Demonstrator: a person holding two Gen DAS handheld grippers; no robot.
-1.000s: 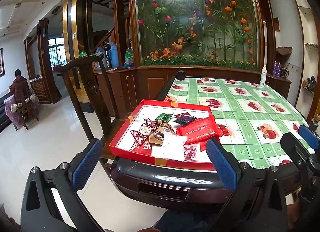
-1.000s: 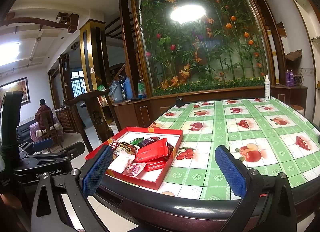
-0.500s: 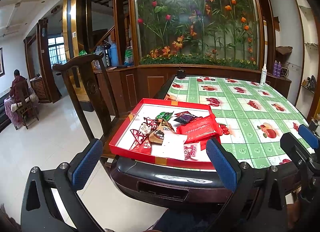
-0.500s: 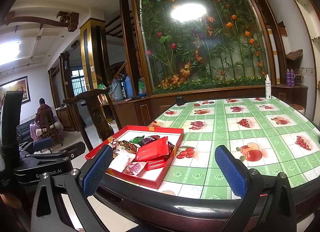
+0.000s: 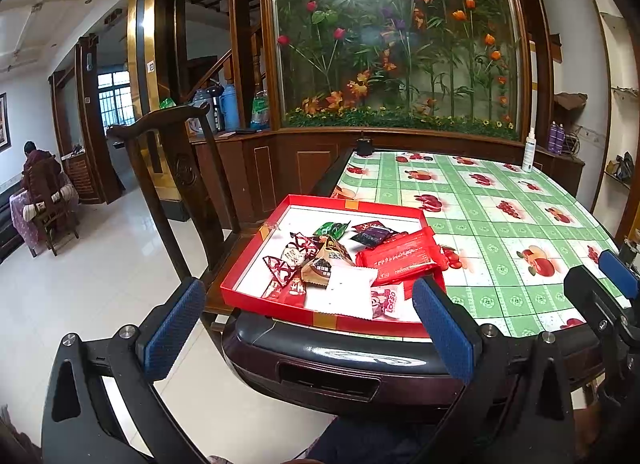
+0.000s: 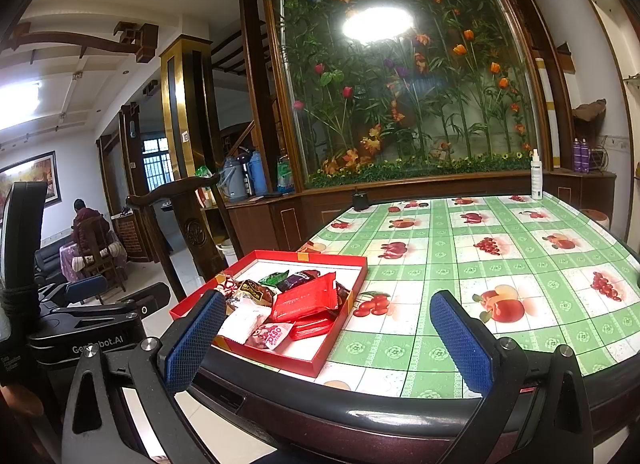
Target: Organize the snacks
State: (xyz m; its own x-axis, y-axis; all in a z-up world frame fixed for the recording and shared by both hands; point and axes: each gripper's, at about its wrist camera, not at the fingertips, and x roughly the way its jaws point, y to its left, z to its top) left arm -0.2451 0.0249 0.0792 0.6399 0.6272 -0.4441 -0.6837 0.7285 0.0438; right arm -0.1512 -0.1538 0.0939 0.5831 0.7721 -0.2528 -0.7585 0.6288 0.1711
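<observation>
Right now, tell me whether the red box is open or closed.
Open: the red box has no lid on it, and the snack packets lie exposed inside.

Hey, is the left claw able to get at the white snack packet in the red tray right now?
Probably yes: the left claw is open, and the white packet lies on top at the red tray's near edge, uncovered.

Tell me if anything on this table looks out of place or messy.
The red tray sits at the table's near corner, its left corner seeming to hang past the rim. The snack packets lie jumbled, and the big red packet overlaps the tray's right wall. Nothing looks spilled or damaged.
</observation>
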